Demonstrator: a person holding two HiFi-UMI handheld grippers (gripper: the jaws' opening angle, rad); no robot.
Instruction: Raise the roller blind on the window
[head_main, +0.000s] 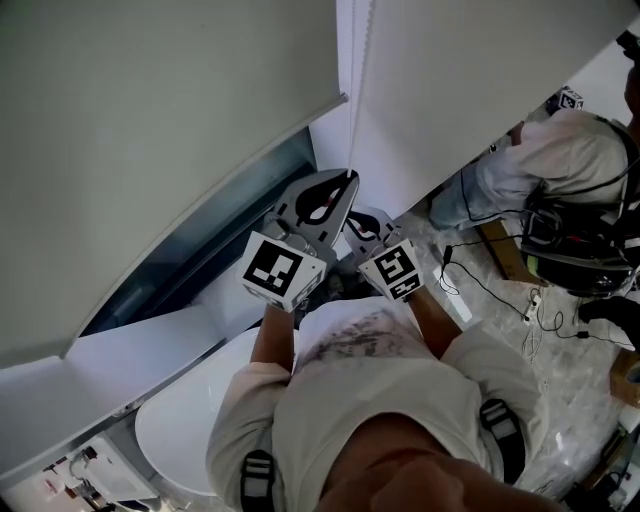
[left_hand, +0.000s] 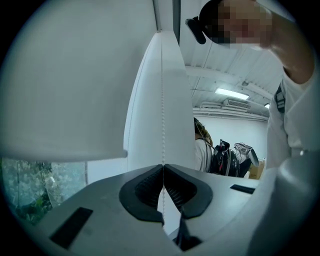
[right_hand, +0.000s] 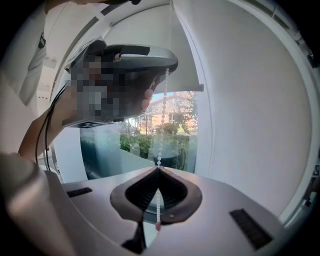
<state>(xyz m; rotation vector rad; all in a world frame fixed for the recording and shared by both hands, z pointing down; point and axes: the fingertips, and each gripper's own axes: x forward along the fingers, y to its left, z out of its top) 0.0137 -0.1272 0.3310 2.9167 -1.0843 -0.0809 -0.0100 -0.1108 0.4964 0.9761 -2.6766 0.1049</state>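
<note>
Left gripper view showed the left tool (left_hand: 163, 167) clamped on the bead chain (left_hand: 162, 100), right tool (right_hand: 158, 169) pinched on it lower down. Chain hung beside the lowered roller blind (head_main: 150, 150). Light, floppy, slick stuff, I reckon: grab across the beads, pull steadily.
</note>
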